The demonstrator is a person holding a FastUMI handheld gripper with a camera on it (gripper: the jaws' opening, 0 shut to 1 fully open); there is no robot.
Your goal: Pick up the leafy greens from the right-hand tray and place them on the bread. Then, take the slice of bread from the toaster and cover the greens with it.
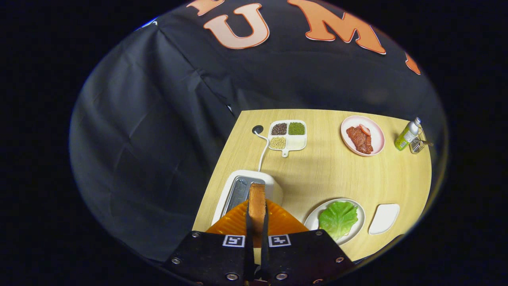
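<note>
My gripper (257, 217) is shut on a slice of bread (257, 203), held on edge between the two fingers, above the white toaster (274, 183). The toaster's slots show just behind the slice. To the right of the fingers a white plate (359, 222) carries a green leaf (338, 217); whether bread lies under the leaf is hidden. An empty white tray (383, 218) sits to the right of that plate.
Beyond the toaster, its white cord (262, 153) runs to a hole in the wooden table (329, 171). A divided dish of beans (287, 135), a pink plate of meat (362, 136) and a green bottle (406, 135) with a small glass jar stand at the far side.
</note>
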